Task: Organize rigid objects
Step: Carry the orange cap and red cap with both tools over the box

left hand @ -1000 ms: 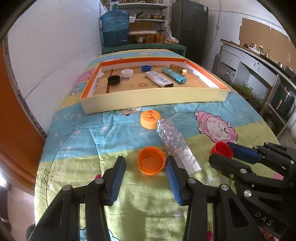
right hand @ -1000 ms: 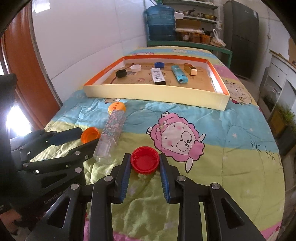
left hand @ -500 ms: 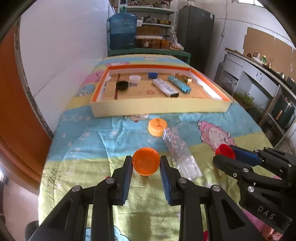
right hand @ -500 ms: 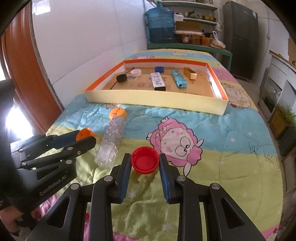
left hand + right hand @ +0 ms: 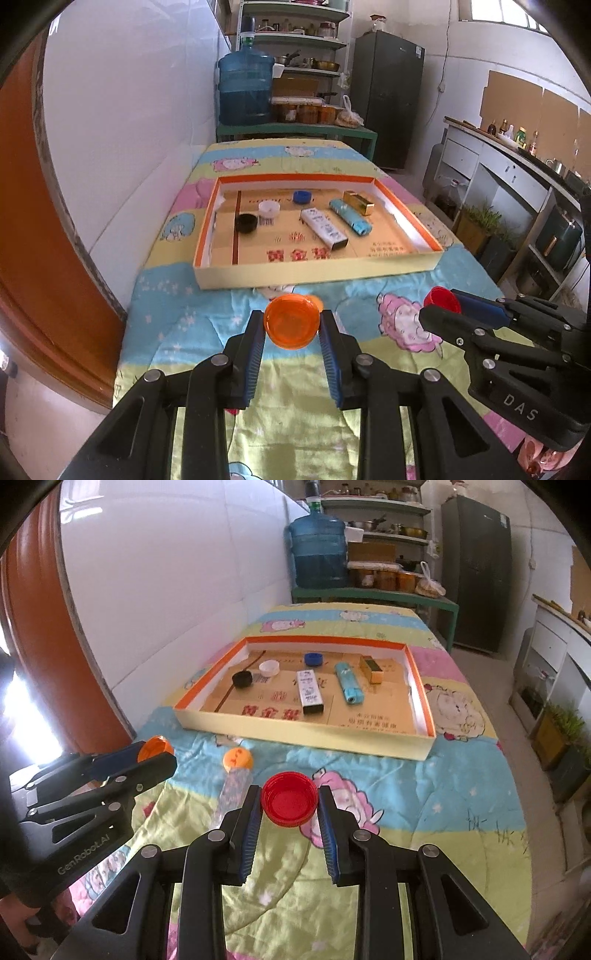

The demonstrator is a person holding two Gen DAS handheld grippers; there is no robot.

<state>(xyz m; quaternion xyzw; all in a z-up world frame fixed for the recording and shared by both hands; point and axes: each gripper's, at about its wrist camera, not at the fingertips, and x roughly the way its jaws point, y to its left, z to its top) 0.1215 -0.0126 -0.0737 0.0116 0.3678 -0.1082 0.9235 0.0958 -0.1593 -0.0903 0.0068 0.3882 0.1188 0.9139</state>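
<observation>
My left gripper (image 5: pixel 291 330) is shut on an orange cap (image 5: pixel 291 322) and holds it above the blanket, short of the tray's near wall. My right gripper (image 5: pixel 289 808) is shut on a red cap (image 5: pixel 289 804), also lifted; it shows at the right of the left wrist view (image 5: pixel 441 300). The shallow cardboard tray (image 5: pixel 295 734) with orange inner walls holds black, white and blue caps, a white box, a blue lighter and a gold box. A second orange cap (image 5: pixel 238 758) and a clear patterned bottle (image 5: pixel 233 788) lie on the blanket.
The bed runs along a white wall on the left, with an orange door frame (image 5: pixel 22 236) near the front left corner. A blue water jug (image 5: pixel 245 90) and shelves stand beyond the bed. Cabinets line the right side.
The left gripper closed on the orange cap and lifted it. Both grippers have risen with their caps and moved toward the tray.
</observation>
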